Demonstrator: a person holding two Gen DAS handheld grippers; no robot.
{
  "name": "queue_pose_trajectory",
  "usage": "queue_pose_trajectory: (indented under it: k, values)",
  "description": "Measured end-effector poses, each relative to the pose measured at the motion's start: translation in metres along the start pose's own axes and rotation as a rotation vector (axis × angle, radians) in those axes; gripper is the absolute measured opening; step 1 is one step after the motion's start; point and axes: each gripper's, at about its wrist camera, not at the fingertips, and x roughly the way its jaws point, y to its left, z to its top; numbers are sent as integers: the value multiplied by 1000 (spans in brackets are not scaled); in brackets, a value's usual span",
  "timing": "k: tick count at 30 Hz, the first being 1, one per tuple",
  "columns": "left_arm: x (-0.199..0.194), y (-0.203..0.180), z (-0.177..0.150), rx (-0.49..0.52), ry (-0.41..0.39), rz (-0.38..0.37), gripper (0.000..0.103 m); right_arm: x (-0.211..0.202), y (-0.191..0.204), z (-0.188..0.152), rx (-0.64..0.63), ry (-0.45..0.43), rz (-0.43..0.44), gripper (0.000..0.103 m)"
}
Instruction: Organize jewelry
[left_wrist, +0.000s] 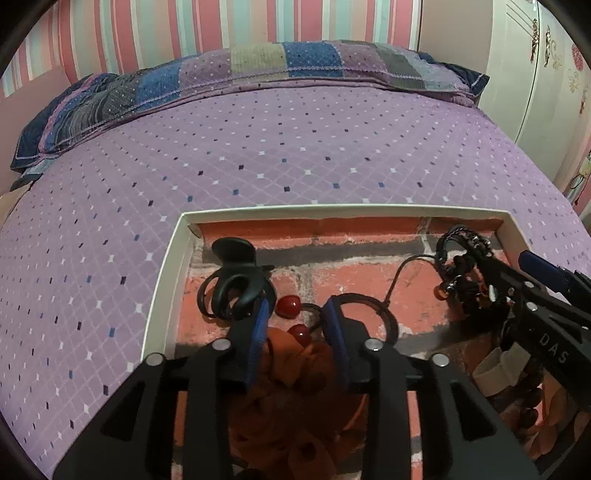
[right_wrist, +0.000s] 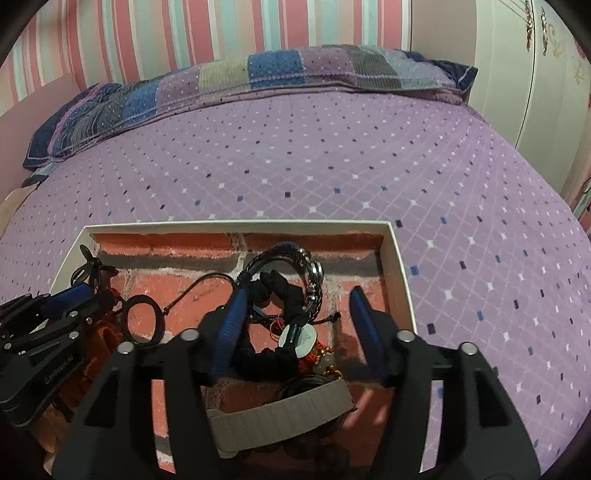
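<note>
A shallow white-rimmed box (left_wrist: 168, 273) with a brick-pattern floor lies on the bed; it also shows in the right wrist view (right_wrist: 400, 280). My left gripper (left_wrist: 297, 317) is open over an orange scrunchie (left_wrist: 291, 369), beside two red beads (left_wrist: 289, 305) and a black hair claw (left_wrist: 236, 280). My right gripper (right_wrist: 299, 306) is open around a pile of black braided bracelets (right_wrist: 288, 273) and a black scrunchie (right_wrist: 258, 360). A grey band (right_wrist: 280, 413) lies under it. A black ring (right_wrist: 142, 321) lies mid-box.
The box sits on a purple diamond-patterned bedspread (left_wrist: 258, 147). A patchwork pillow (left_wrist: 258, 62) lies at the far end against a striped wall. A white wardrobe (left_wrist: 535, 92) stands at the right.
</note>
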Motion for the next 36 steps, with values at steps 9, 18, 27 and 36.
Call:
queue_pose_trajectory:
  k: [9, 18, 27, 36]
  values:
    - [-57, 1, -7, -4, -151, -17, 80, -40, -10, 0, 21, -138, -30, 98]
    - [-141, 2, -50, -32, -277, 29, 90, -107, -13, -23, 50, -215, -14, 98]
    - [-214, 11, -146, -58, -277, 94, 97, -188, 1, -104, 30, -219, 15, 98]
    - [-268, 11, -225, -69, -211, 132, 97, -277, 18, -186, 10, -203, 21, 98]
